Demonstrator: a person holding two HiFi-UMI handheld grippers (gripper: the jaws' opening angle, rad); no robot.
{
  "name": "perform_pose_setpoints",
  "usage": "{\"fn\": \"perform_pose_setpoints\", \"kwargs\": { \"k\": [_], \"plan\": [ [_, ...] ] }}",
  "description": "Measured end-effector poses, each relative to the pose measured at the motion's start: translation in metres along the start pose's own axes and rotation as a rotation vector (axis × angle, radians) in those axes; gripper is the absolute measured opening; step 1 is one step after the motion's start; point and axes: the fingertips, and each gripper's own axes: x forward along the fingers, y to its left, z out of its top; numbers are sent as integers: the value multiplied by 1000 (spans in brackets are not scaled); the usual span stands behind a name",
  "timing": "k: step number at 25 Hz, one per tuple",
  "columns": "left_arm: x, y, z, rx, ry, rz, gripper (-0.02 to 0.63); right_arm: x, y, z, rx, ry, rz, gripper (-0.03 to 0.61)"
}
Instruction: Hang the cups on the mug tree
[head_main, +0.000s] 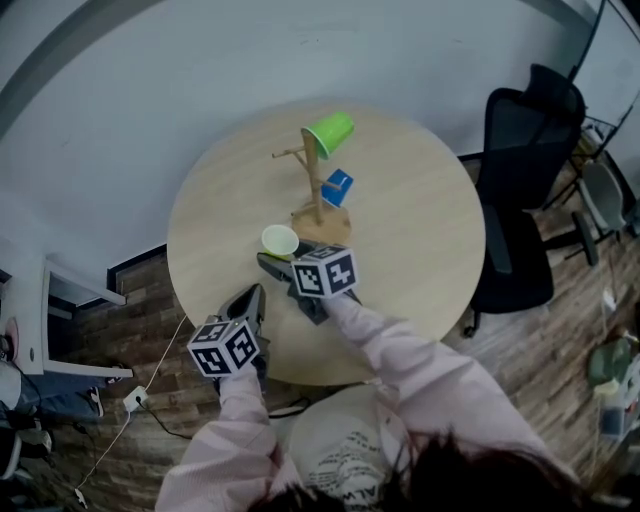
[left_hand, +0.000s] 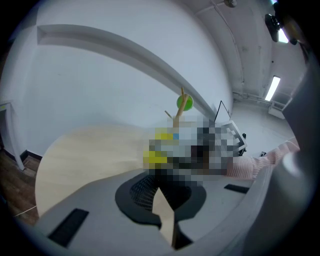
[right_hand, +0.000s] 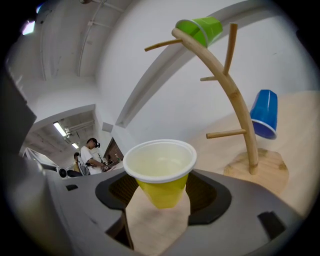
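Observation:
A wooden mug tree (head_main: 316, 190) stands near the middle of the round table (head_main: 420, 230). A green cup (head_main: 328, 133) sits upside down on its top peg, and a blue cup (head_main: 337, 187) hangs on a lower peg. My right gripper (head_main: 283, 256) is shut on a yellow cup (head_main: 280, 240) with a white inside, mouth up, just to the front left of the tree's base. In the right gripper view the yellow cup (right_hand: 161, 175) sits between the jaws, left of the tree (right_hand: 235, 100). My left gripper (head_main: 252, 298) hovers at the table's near edge, jaws together and empty.
A black office chair (head_main: 520, 170) stands to the right of the table. A white power strip (head_main: 135, 398) and cable lie on the wood floor at the left. White furniture (head_main: 40, 310) is at the far left. People (right_hand: 92, 152) stand in the distance.

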Motion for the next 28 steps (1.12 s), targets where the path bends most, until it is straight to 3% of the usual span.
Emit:
{"fn": "perform_pose_setpoints", "kwargs": {
  "k": [6,28],
  "plan": [
    [-1,11,3,0,1,-2,3,7,-13,2,98,-26,-23,288],
    [27,1,8,-6,28,-19,3,13,-41,10,286,-57,-4,288]
  ]
}}
